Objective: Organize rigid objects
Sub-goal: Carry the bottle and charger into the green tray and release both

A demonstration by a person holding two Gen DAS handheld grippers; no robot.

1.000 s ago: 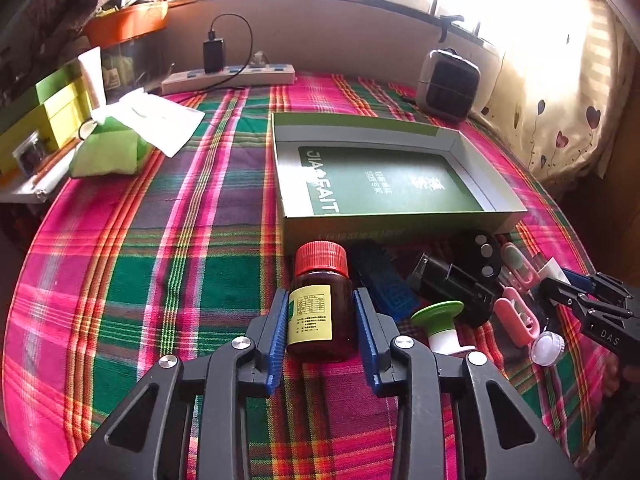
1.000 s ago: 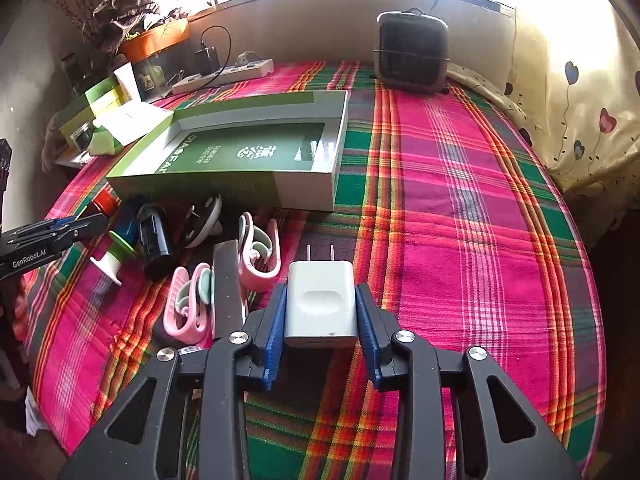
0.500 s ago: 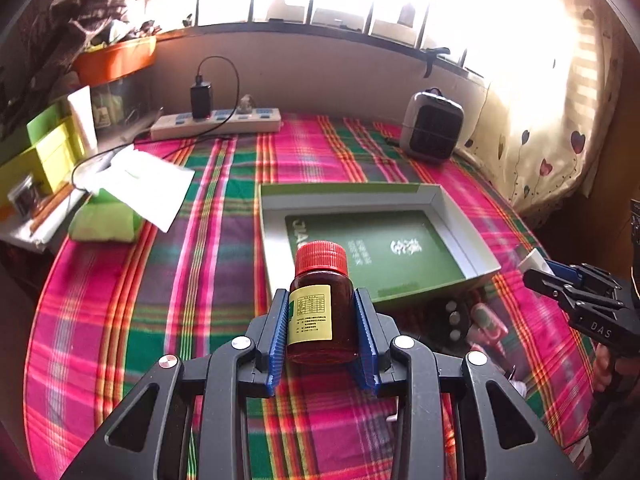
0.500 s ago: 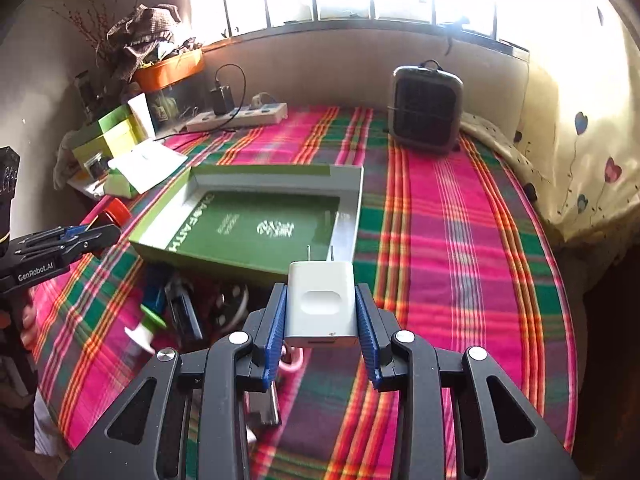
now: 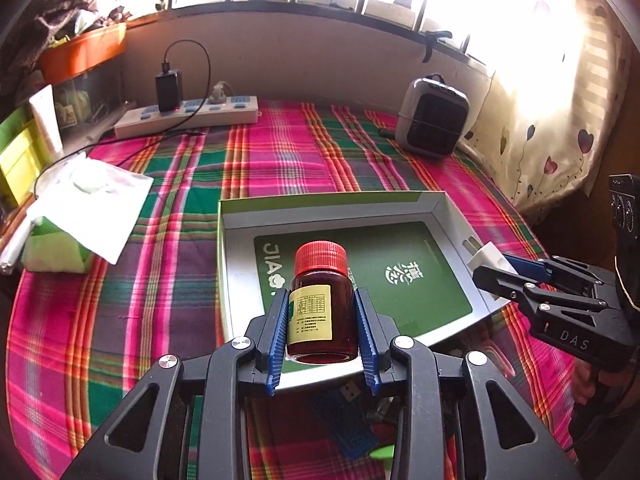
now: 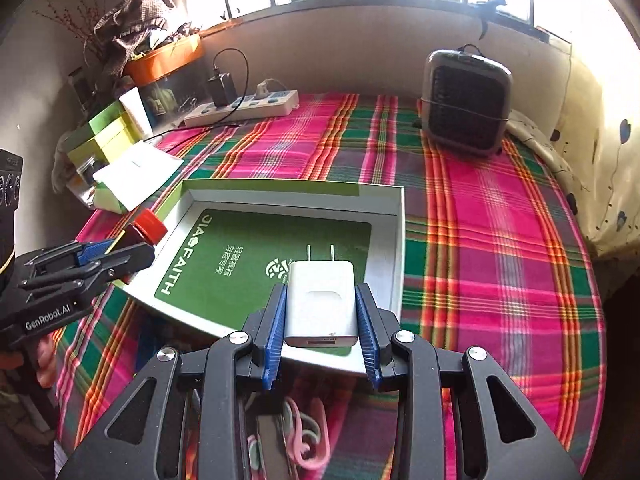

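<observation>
My left gripper (image 5: 322, 304) is shut on a brown bottle (image 5: 321, 307) with a red cap and yellow label, held in the air over the near edge of the open green-and-grey box (image 5: 236, 264). The right gripper (image 6: 320, 300) is shut on a white plug charger (image 6: 321, 305), its prongs pointing away, above the box's (image 6: 396, 240) near right part. Each gripper shows in the other view: the right gripper (image 5: 500, 270) with the charger (image 5: 486, 256) at the box's right wall, the left gripper (image 6: 116, 254) with the bottle (image 6: 146, 226) at the box's left wall.
Below the grippers lie a blue USB item (image 5: 344, 416) and pink clips (image 6: 304, 436) on the plaid cloth (image 6: 500, 240). A small heater (image 6: 466, 102), a power strip (image 5: 188, 114) with a black charger, a tissue pack (image 5: 76, 216) and green boxes (image 6: 108, 136) stand around the edges.
Both grippers have risen off the cloth with the bottle and the charger and moved forward over the box. The loose items have dropped out of view beneath them.
</observation>
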